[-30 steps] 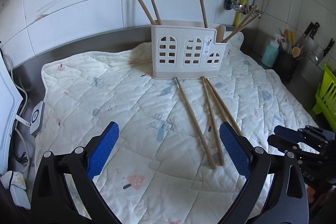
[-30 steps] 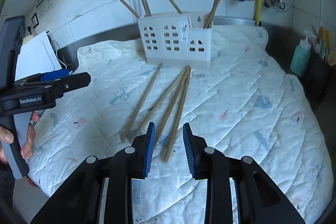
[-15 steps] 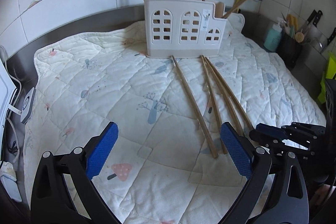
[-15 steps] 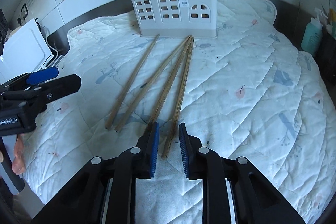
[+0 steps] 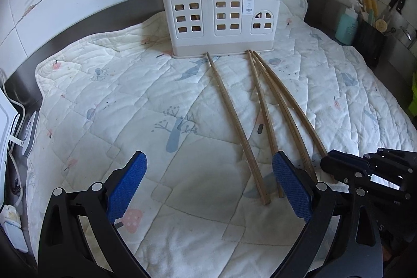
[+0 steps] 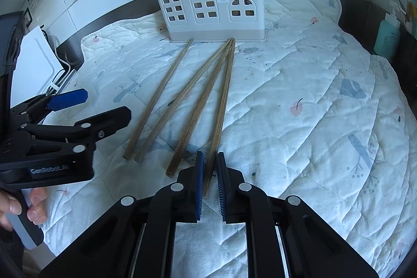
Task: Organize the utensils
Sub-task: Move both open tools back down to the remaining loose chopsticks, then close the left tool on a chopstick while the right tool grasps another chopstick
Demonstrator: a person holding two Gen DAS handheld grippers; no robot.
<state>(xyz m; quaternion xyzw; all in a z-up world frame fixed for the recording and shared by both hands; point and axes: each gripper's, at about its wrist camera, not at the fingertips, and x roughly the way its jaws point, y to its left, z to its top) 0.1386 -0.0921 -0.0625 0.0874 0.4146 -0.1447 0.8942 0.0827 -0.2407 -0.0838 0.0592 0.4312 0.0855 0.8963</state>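
Chopsticks (image 6: 182,98), four long bamboo, fanned flat on quilt, right tool (image 6: 208,186) clamping outermost, left tool (image 5: 208,184) apart.

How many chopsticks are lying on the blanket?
4. All lie side by side on the quilted blanket in front of the white holder: far-left, second, third, and rightmost, its near end between the right hand-held gripper pads.

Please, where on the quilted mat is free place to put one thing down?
The quilted mat is bare right of the four chopsticks and left of them, toward the left gripper. Crowded: the strip before the utensil holder.
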